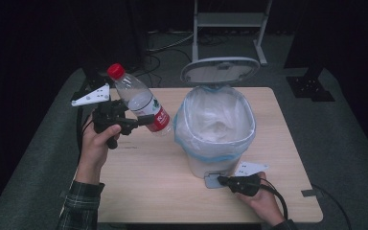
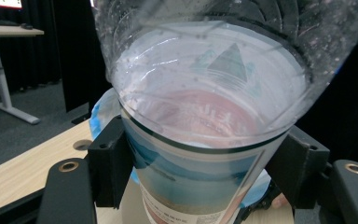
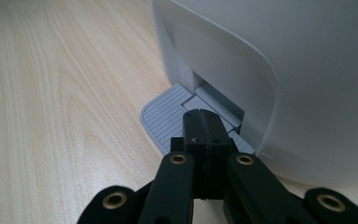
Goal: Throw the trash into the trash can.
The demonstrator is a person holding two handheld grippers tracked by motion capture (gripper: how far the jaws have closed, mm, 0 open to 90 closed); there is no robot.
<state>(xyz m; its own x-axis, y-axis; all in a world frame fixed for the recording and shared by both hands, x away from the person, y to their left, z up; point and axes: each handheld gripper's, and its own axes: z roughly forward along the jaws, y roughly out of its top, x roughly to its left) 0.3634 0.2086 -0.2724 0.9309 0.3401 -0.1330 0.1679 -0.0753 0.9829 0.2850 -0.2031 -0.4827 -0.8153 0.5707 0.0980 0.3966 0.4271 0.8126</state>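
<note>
Clear plastic, beaded with droplets inside, is what your left gripper (image 1: 141,120) pinches: a water bottle (image 1: 136,98) with a red cap (image 1: 116,70) and a red label (image 1: 160,120), held in the air above the left part of the wooden table (image 1: 139,191). You carry it tilted, cap up and away toward the far left, base down toward the bin. In the left gripper view the 2 black jaws press on either side of the bottle (image 2: 205,140) at its label band, with its body rising up and away from the camera

Your bottle hangs just beside the white pedal bin (image 1: 214,139), at the left of its rim and not over the opening. The bin stands near the middle of the table, lined with a pale bag (image 1: 214,115) whose blue edge folds over the rim, and its lid (image 1: 220,70) stands raised at the back

Your right gripper (image 1: 220,181) rests low at the near foot of the bin, on the grey pedal (image 1: 211,180). In the right gripper view its jaws are pressed together with nothing between them, their tips lying on the ribbed pedal (image 3: 165,114) right where it enters the slot in the bin's white wall (image 3: 270,70)

You have a plaid sleeve (image 1: 79,206) on your left forearm
</note>
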